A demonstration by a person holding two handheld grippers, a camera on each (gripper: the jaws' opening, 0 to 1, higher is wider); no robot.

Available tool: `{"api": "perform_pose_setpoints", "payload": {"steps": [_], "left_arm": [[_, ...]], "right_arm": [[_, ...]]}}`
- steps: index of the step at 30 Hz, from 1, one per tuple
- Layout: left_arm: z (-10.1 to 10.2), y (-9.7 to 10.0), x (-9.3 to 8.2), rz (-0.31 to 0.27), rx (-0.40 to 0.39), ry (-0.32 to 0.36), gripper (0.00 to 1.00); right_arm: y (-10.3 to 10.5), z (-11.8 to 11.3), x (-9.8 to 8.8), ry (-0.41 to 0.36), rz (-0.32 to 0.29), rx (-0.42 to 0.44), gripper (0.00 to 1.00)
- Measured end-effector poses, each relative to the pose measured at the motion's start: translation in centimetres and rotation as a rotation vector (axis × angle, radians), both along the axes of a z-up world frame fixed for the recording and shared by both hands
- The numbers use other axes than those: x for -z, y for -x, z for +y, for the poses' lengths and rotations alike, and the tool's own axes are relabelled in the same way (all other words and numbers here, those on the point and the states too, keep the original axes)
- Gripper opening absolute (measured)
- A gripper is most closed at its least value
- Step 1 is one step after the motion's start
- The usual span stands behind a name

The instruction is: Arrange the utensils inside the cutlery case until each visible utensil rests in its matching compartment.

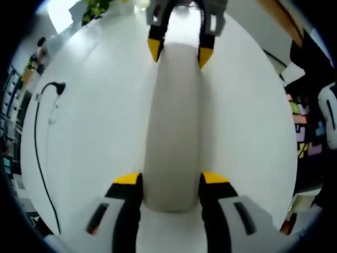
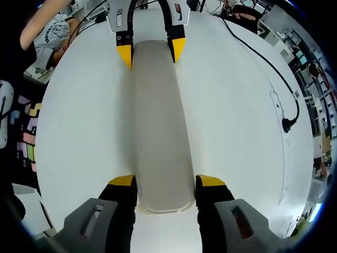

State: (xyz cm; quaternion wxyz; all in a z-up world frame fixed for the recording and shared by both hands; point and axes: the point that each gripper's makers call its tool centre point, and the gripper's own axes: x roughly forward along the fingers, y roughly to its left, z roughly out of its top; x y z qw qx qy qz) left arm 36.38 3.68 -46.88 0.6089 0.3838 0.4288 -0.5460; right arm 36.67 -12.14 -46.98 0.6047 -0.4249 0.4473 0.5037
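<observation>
A long, pale grey cutlery case [image 1: 174, 121] lies closed on the round white table [image 1: 95, 137]; no utensils show. In the left gripper view my left gripper [image 1: 171, 179] clamps the near end, a yellow-tipped finger pressed to each side. My right gripper [image 1: 180, 51] holds the far end the same way. In the right gripper view the case [image 2: 158, 121] runs away from my right gripper [image 2: 167, 182], whose jaws press its near end, and my left gripper [image 2: 151, 52] grips the opposite end.
A black cable [image 1: 38, 137] with a plug [image 1: 58, 87] lies near the table's rim; it shows as the cable [image 2: 268, 68] in the right gripper view. A person's arm [image 2: 47, 13] and coloured blocks [image 2: 29, 132] lie beyond the table edge.
</observation>
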Motion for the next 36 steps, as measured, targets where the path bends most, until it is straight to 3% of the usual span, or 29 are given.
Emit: {"api": "perform_pose_setpoints", "payload": {"steps": [4,8,12,16,20,24,28,30,33,36], "left_arm": [[0.1,-0.2,-0.1,-0.004,0.001,0.057,0.46],[0.1,-0.4,-0.1,-0.011,-0.019,0.101,0.49],[0.4,-1.6,-0.2,-0.05,-0.075,0.145,0.61],[0.5,-1.2,-0.3,-0.064,-0.097,0.202,0.6],[1.1,-2.0,-1.2,-0.22,-0.092,0.272,0.7],[2.4,-1.1,-1.3,-0.254,-0.135,0.337,0.68],[3.6,-0.1,-1.4,-0.291,-0.281,0.455,0.6],[4.3,1.1,-1.3,-0.272,-0.355,0.495,0.54],[5.2,2.5,-1.3,-0.281,-0.428,0.535,0.52],[5.6,3.7,-1.8,-0.334,-0.498,0.612,0.48]], "right_arm": [[-0.2,-0.1,-0.1,-0.022,-0.002,0.016,0.47],[-0.9,-0.4,-0.2,-0.054,-0.028,0.044,0.55],[0.2,-1.1,0.4,-0.053,0.005,0.039,0.8],[0.2,-1.4,-0.7,-0.11,-0.022,0.068,0.79],[0.6,-2.0,-1.8,-0.176,-0.04,0.107,0.79],[0.9,-2.4,-2.0,-0.252,-0.08,0.203,0.78],[1.4,-1.7,-2.7,-0.431,-0.114,0.29,0.75],[1.9,-2.3,-2.5,-0.47,-0.1,0.38,0.69],[2.3,-3.1,-2.5,-0.534,-0.15,0.472,0.61],[3.1,-3.3,-2.9,-0.574,-0.229,0.47,0.74]]}}
